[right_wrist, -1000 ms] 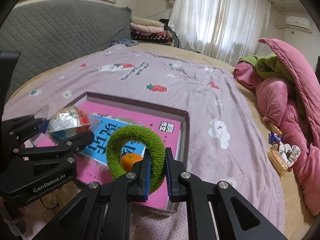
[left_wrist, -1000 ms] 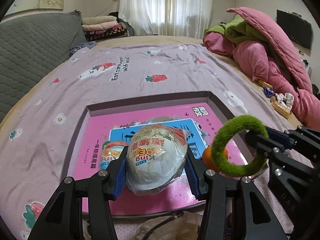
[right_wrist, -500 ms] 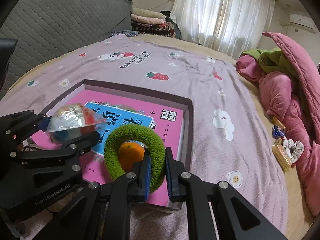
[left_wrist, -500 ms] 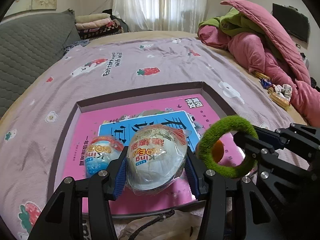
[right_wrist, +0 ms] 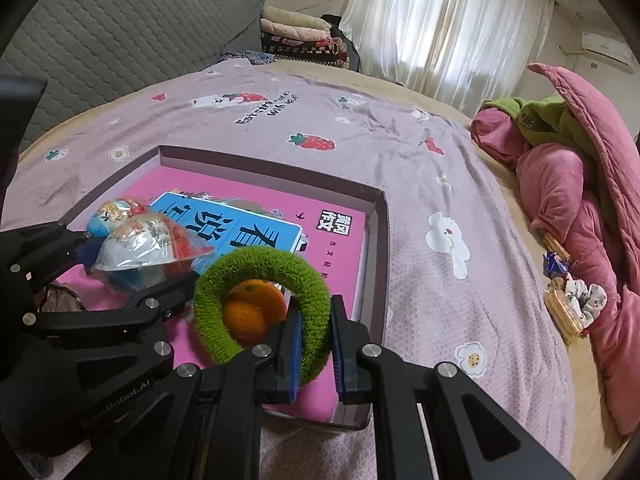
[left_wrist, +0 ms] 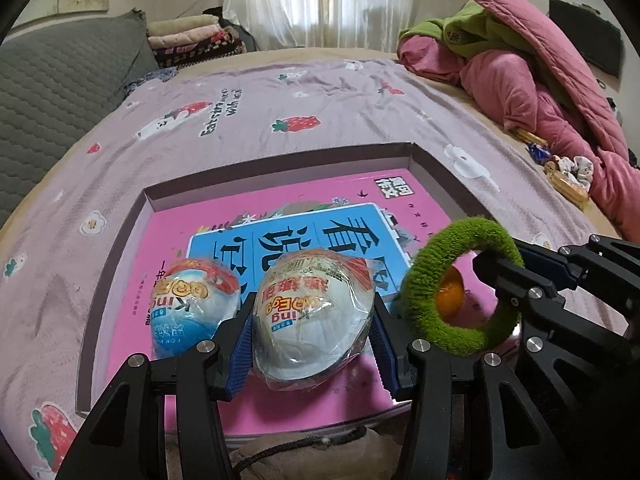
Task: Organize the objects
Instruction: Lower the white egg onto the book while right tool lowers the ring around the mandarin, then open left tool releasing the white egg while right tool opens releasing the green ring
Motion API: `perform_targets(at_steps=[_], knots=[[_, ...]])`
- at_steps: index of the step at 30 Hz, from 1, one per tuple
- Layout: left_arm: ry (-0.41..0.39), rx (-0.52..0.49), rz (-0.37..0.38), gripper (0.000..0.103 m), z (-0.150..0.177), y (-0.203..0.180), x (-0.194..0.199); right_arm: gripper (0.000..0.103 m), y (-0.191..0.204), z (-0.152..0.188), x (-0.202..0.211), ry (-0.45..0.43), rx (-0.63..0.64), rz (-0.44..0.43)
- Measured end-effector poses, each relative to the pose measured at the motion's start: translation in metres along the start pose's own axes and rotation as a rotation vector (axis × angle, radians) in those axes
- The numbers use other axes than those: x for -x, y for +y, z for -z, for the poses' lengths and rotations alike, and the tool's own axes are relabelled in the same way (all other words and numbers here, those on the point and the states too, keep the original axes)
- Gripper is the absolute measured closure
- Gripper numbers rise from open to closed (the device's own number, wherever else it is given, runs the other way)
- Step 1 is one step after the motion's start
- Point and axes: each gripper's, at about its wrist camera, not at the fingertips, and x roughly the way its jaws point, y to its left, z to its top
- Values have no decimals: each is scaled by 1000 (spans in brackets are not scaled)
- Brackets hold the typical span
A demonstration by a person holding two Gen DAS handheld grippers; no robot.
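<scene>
My left gripper (left_wrist: 314, 322) is shut on a wrapped white toy egg (left_wrist: 314, 316) and holds it low over the shallow box (left_wrist: 280, 160) on the bed. A second wrapped egg (left_wrist: 192, 308) with a blue base lies in the box just left of it, on a pink book (left_wrist: 224, 232). My right gripper (right_wrist: 314, 342) is shut on the rim of a fuzzy green ring (right_wrist: 262, 300), held upright over the box's right part. An orange (right_wrist: 250, 308) lies in the box and shows through the ring. The same ring (left_wrist: 460, 284) appears at the right of the left wrist view.
The box sits on a pink-lilac bedspread (left_wrist: 280, 100) with strawberry prints. A heap of pink and green quilts (right_wrist: 568, 152) fills the right side. Snack packets and a scrunchie (right_wrist: 576, 300) lie by that heap. Folded blankets (left_wrist: 192, 38) and a grey headboard (right_wrist: 120, 40) stand at the back.
Both grippers have come lower and closer over the box with their loads. The second egg and the orange in the box now show more fully.
</scene>
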Motion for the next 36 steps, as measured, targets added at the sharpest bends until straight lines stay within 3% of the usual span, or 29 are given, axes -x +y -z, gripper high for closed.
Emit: perform_targets(at_steps=[9,28,36], knots=[[16,9,-52,50,3,9,-9,90,-1,0,-9,13,-4,-10],[8,27,-32,49,2,14,-5,90,-10,2,-16,17,-64,-4],[7,29,-29,49,1,13,-3,81,-9,0,-14,8,-72,-33]])
